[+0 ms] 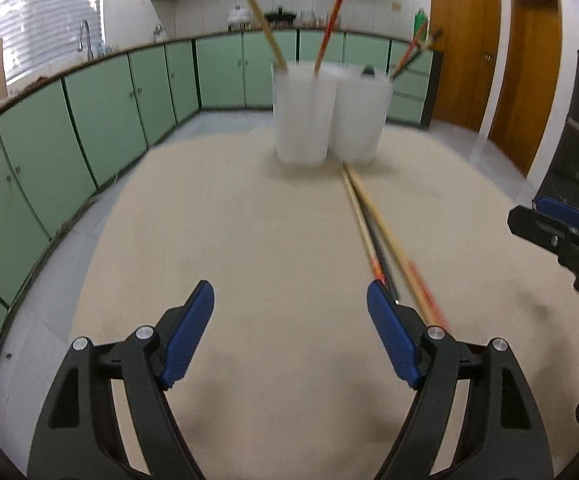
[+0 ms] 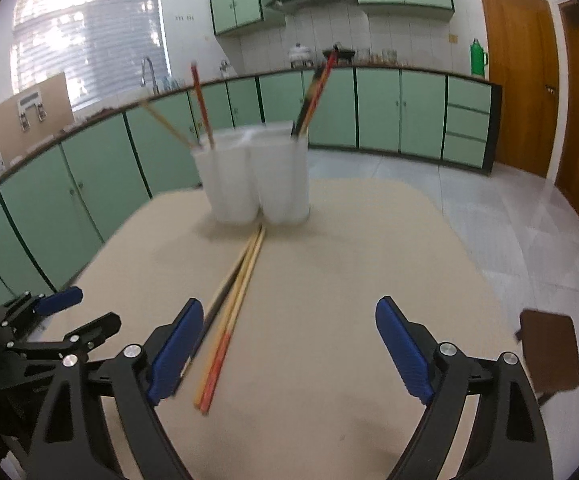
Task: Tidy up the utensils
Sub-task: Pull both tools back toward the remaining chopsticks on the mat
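Two white translucent cups (image 1: 301, 116) (image 2: 229, 184) stand side by side at the far part of the beige table (image 1: 229, 220). Chopsticks stick up out of them: a tan one (image 1: 267, 32) and a red one (image 1: 331, 20) in the left cup, a dark-and-red pair (image 2: 317, 88) in the right cup. A few loose chopsticks (image 1: 373, 224) (image 2: 237, 300) lie on the table in front of the cups. My left gripper (image 1: 289, 292) is open and empty, its right finger beside the near ends of the chopsticks. My right gripper (image 2: 289, 304) is open and empty, with the chopsticks beside its left finger.
Each gripper shows in the other's view: the right one (image 1: 549, 220) at the right edge, the left one (image 2: 61, 300) at the lower left. Green cabinets (image 1: 109, 112) run along the left and back. A brown stool (image 2: 549, 352) stands off the table's right edge.
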